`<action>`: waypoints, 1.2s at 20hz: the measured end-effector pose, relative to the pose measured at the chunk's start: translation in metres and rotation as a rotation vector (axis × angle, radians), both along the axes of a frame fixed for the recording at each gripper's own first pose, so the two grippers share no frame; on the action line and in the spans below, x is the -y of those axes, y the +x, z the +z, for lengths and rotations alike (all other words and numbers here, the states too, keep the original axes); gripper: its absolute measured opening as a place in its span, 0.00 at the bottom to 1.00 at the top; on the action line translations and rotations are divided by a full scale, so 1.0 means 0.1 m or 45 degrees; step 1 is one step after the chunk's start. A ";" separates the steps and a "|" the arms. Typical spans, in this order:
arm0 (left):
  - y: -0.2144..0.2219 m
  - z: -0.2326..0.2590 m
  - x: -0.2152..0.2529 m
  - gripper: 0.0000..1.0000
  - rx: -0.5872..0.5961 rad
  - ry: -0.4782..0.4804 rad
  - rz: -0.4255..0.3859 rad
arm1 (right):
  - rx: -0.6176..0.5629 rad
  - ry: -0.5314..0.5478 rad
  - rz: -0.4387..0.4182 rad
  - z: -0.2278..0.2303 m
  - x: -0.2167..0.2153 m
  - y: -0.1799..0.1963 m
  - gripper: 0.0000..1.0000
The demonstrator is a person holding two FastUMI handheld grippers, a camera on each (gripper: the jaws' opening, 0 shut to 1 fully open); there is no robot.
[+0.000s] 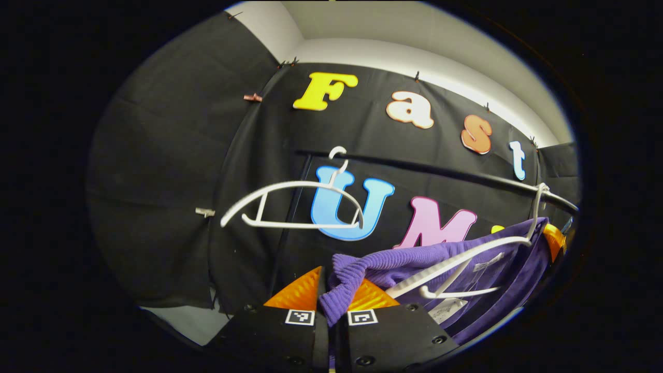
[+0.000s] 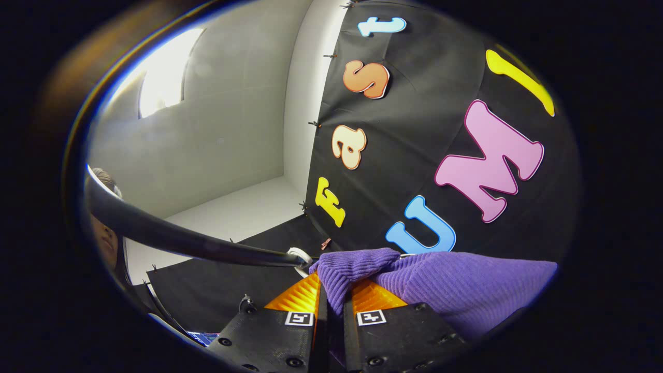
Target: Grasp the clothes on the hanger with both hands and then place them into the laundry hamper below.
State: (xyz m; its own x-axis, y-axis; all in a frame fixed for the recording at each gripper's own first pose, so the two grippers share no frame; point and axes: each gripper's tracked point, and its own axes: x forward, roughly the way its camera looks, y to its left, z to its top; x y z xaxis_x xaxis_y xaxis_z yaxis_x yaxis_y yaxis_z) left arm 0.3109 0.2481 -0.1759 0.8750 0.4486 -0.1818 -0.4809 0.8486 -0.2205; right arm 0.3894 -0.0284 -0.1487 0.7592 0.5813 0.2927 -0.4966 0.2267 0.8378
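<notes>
A purple knitted garment [image 1: 414,261] hangs on a white hanger [image 1: 466,259] from the black rail [image 1: 466,176] at the right of the left gripper view. My left gripper [image 1: 331,290] is shut on a fold of it, the cloth pinched between the orange fingers [image 1: 298,292]. In the right gripper view the same purple garment [image 2: 456,290] spreads to the right. My right gripper [image 2: 334,290] is shut on another fold, close under the rail [image 2: 181,241] and the white hanger hook [image 2: 300,256]. The right gripper's orange finger [image 1: 555,239] peeks out beyond the garment.
An empty white hanger [image 1: 295,204] hangs on the rail left of the garment. A person's head [image 2: 103,223] shows at the left edge behind the rail. White walls and ceiling rise above the black cloth.
</notes>
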 end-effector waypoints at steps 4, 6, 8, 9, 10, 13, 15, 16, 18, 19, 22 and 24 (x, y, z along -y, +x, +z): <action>0.08 -0.38 0.39 0.09 -0.084 -0.029 -0.088 | -0.017 -0.043 -0.107 -0.12 0.28 0.04 0.16; 0.13 -0.54 0.69 0.09 -0.128 -0.041 -0.161 | -0.052 -0.052 -0.174 -0.21 0.46 0.07 0.16; 0.18 -0.66 1.02 0.09 -0.164 -0.055 -0.251 | -0.085 -0.093 -0.243 -0.36 0.64 0.11 0.16; 0.20 -0.72 1.18 0.09 -0.187 -0.049 -0.294 | -0.107 -0.099 -0.269 -0.42 0.72 0.12 0.16; 0.21 -0.79 1.33 0.09 -0.209 -0.044 -0.344 | -0.129 -0.111 -0.303 -0.48 0.81 0.11 0.16; 0.29 -0.89 1.68 0.09 -0.230 -0.103 -0.457 | -0.186 -0.206 -0.399 -0.72 1.02 0.12 0.16; 0.32 -0.94 1.85 0.09 -0.239 -0.130 -0.500 | -0.227 -0.310 -0.460 -0.91 1.13 0.10 0.16; 0.33 -0.98 1.94 0.09 -0.245 -0.132 -0.520 | -0.252 -0.373 -0.480 -1.03 1.18 0.06 0.16; 0.36 -1.04 2.11 0.09 -0.268 -0.139 -0.572 | -0.290 -0.481 -0.483 -1.21 1.17 -0.04 0.15; 0.35 -1.07 2.18 0.09 -0.279 -0.144 -0.595 | -0.305 -0.521 -0.465 -1.28 1.12 -0.10 0.15; 0.38 -1.15 2.30 0.09 -0.300 -0.151 -0.644 | -0.318 -0.611 -0.386 -1.37 0.87 -0.34 0.15; 0.36 -1.18 2.34 0.09 -0.308 -0.157 -0.658 | -0.335 -0.671 -0.329 -1.49 0.72 -0.50 0.15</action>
State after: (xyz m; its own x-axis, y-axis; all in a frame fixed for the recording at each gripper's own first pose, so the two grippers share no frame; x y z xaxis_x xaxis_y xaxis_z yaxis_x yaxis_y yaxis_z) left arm 0.3471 0.0142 -0.2942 0.9018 -0.0631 -0.4274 -0.0599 0.9615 -0.2682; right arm 0.3391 -0.1007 -0.2974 0.9015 0.3853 -0.1971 -0.1643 0.7259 0.6678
